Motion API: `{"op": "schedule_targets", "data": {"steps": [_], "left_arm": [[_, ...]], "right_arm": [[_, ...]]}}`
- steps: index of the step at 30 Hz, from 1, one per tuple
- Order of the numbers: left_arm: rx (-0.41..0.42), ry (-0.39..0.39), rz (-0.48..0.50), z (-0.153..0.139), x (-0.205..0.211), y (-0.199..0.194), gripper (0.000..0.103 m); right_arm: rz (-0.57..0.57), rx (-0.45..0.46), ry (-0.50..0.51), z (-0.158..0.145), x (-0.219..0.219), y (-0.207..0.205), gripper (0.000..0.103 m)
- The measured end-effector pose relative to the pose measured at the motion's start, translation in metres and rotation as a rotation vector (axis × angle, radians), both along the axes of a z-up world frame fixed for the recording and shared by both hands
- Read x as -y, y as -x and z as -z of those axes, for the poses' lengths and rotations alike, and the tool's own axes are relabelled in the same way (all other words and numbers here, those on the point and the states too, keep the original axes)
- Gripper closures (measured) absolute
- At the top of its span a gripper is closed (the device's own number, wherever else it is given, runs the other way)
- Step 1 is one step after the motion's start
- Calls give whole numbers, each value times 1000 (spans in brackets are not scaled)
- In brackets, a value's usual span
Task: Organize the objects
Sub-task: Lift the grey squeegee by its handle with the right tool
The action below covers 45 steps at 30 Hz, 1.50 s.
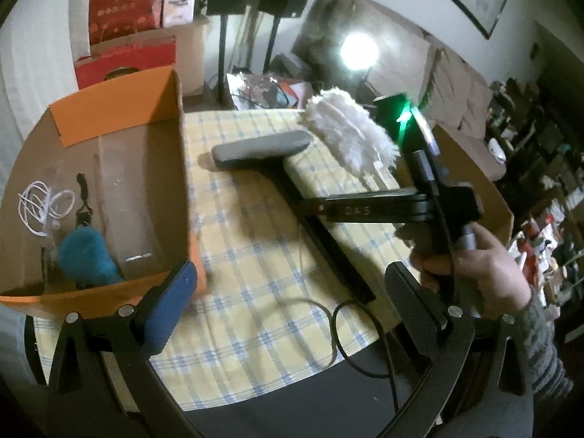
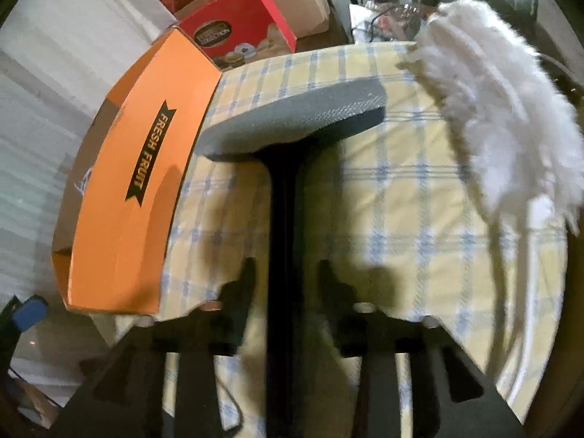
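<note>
We have the T-shaped tool (image 2: 288,153) – grey padded head, black stem – lying on the checked tablecloth (image 2: 401,200), its head at the centre of the right wrist view, just beside the orange box (image 2: 120,197) at the left of the frame. The right gripper (image 2: 286,277) straddles the stem, its fingers (image 2: 244,284) apart on either side and, as far as we can see, not yet pressing it. In the left wrist view that gripper comes in from the right of the frame to meet the stem. The left gripper (image 1: 288,299) is wide open and holds nothing, its blue pad near the box's front wall (image 1: 91,292).

To do this step well, we judge we should close squarely on the stem and keep the grip close to the head, since the heavy end will likely tip.

For room, the box wall stands close on the left, so we would lift the tool clear before swinging over it. The box floor already holds a teal object (image 1: 87,255) and a coil of white cord (image 1: 43,204) at lower left – the bare strip along its right side looks freest. The white fluffy duster (image 2: 503,116) crowds the upper right, and a black cable (image 1: 350,328) loops at the table's near edge.
</note>
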<state>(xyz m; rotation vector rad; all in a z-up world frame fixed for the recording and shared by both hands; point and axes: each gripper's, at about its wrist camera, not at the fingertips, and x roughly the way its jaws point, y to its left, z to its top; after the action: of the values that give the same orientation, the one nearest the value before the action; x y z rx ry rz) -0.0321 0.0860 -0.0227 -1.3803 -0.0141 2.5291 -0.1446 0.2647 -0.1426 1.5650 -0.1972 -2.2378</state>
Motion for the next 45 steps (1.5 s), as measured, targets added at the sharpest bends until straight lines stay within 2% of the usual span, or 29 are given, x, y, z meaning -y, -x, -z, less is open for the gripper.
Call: {"op": "schedule_targets", "data": {"steps": [6,14,18,21,24,27,31,39,44,45], "left_arm": [[15,-7,5,11,-12,4,0],[41,-14,5,31,-34,19,0],[57,-23,-18,47,-45,32,0],[71,-28,-42,60,-52,43,1],[87,-2,-51,73,-61,53,5],[103,19,-48,85,-68,60,11],[122,52,-54,97,-71,67,32],[122,108,-49,107,-67,64,57],[129,77,-42,105,-61,61,76],[131,66,-36,105,-60,61,76]], "right_arm": [[27,-104,-61,-27,-15,-22,55],[92,-180,-75,-61,-47,-41,53],[120,-208,-121,-68,-59,-48,52],[143,-203,-105,-68,-70,-52,51],[163,-198,-89,-65,-77,-52,51],[171,-199,-80,-65,-82,-53,51],[178,-191,-62,-62,-85,-50,50],[161,-172,-54,-49,-79,-42,50],[140,-159,-39,-44,-67,-34,50],[136,-156,-33,-43,-65,-32,50]]}}
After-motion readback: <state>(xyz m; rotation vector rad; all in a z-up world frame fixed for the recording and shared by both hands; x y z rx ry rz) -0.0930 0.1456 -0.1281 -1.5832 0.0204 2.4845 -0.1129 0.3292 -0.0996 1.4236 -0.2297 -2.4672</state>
